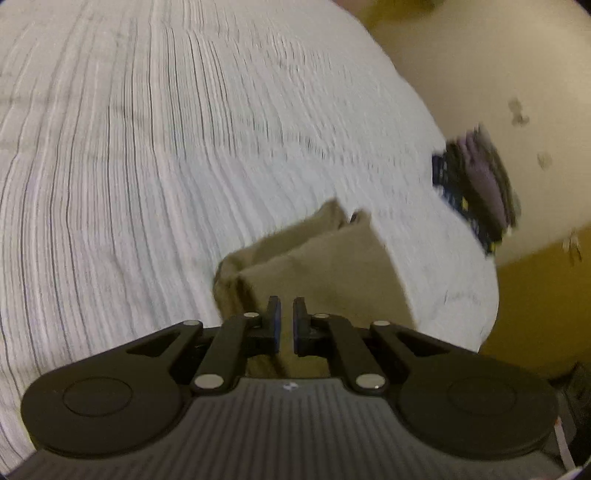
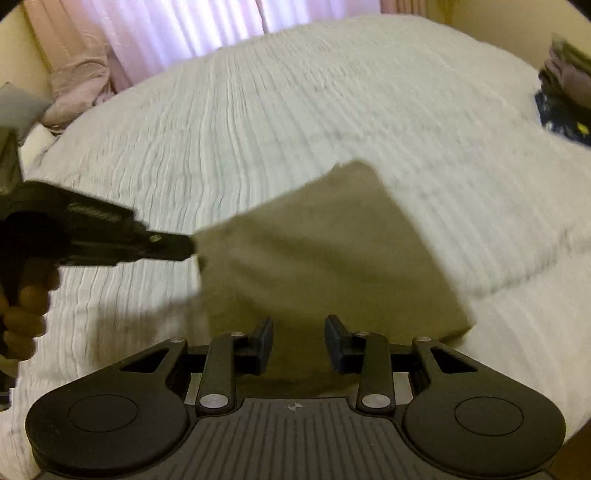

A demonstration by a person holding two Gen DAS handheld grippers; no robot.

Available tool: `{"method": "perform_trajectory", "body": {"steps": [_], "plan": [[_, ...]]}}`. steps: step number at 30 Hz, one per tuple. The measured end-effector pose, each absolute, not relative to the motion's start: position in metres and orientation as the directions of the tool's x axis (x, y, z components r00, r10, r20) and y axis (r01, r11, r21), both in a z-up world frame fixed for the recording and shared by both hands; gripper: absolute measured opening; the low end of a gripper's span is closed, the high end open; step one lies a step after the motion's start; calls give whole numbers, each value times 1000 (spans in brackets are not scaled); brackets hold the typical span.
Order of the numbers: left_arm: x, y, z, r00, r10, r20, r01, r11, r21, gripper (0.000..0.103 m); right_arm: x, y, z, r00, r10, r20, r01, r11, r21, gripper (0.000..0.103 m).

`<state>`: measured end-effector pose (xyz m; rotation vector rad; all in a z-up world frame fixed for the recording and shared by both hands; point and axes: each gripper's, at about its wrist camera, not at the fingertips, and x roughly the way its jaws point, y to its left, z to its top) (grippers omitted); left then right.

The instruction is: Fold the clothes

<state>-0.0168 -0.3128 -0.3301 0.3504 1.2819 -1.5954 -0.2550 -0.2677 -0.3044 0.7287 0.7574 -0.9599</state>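
The left hand-held gripper (image 2: 190, 246) is closed on the left edge of a folded khaki garment (image 2: 325, 251), with only a narrow slit between its pads in its own view. At the lower centre of the right wrist view, the right hand-held gripper (image 2: 298, 345) stands partly open over the cloth's near edge; whether its pads press the cloth cannot be told. The garment sits mid-frame over a white ribbed bedspread (image 2: 258, 122). A dark stack of folded clothes (image 2: 565, 96) lies at the bed's upper right edge, with pink curtains (image 2: 177, 26) along the top.

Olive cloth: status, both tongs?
Left tongs nipping olive cloth at its edge, over bedspread. Right tongs part open over the cloth, grip unclear. Folded stack at far edge, clear of path.
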Motion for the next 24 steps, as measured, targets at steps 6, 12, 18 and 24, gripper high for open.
{"method": "perform_trajectory", "body": {"steps": [6,12,18,24], "plan": [[-56,-315,-336,-336,-607,-721,798,224,-560,2,-276,-341,-310,480,-426,-767,802,568,186,16],[-77,-303,-371,-128,-641,-756,823,357,-442,0,-267,-412,-331,598,-322,-734,627,758,178,16],[-72,-303,-387,-77,-692,-718,806,381,-453,2,-260,-451,-376,567,-284,-773,584,801,134,16],[-77,-272,-353,-44,-692,-720,756,448,-477,2,-298,-451,-341,604,-300,-738,641,733,228,17]]}}
